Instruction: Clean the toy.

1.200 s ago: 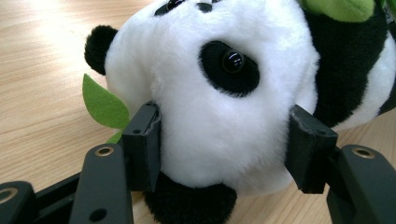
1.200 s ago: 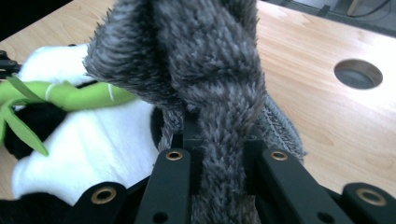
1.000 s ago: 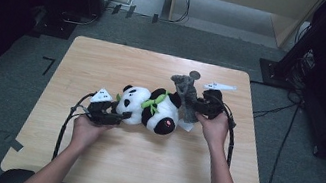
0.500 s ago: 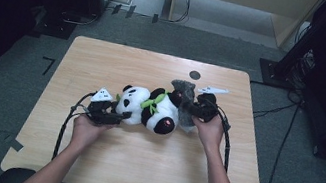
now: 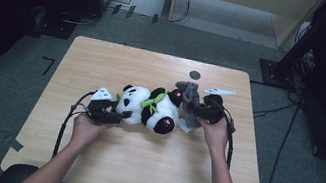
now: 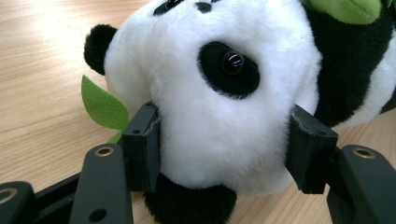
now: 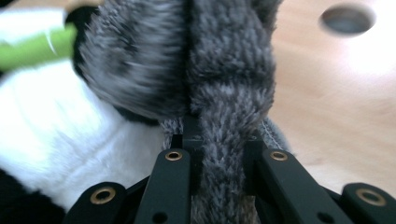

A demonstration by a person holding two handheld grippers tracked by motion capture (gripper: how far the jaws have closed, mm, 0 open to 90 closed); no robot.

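Observation:
A black-and-white panda plush (image 5: pixel 153 107) with a green neck band lies on its side at the middle of the wooden table (image 5: pixel 137 168). From the left, my left gripper (image 5: pixel 119 114) is shut on its white head (image 6: pixel 219 93), one pad pressing into each cheek; a green felt leaf (image 6: pixel 102 107) sticks out beside the left pad. At the panda's right end stands a grey fuzzy plush (image 5: pixel 189 98). My right gripper (image 5: pixel 196 111) is shut on a narrow part of that grey plush (image 7: pixel 224 84), which rises between the jaws and rests against the panda's body.
A round dark hole (image 5: pixel 195 75) sits in the tabletop behind the grey plush, also seen as the hole (image 7: pixel 348 18) in the right gripper view. Bare wood lies in front of the toys and at the far left. Cables trail from both grippers toward the person.
The right gripper and the grey plush have shifted slightly toward the person and the panda. The left gripper and the panda have stayed where they were.

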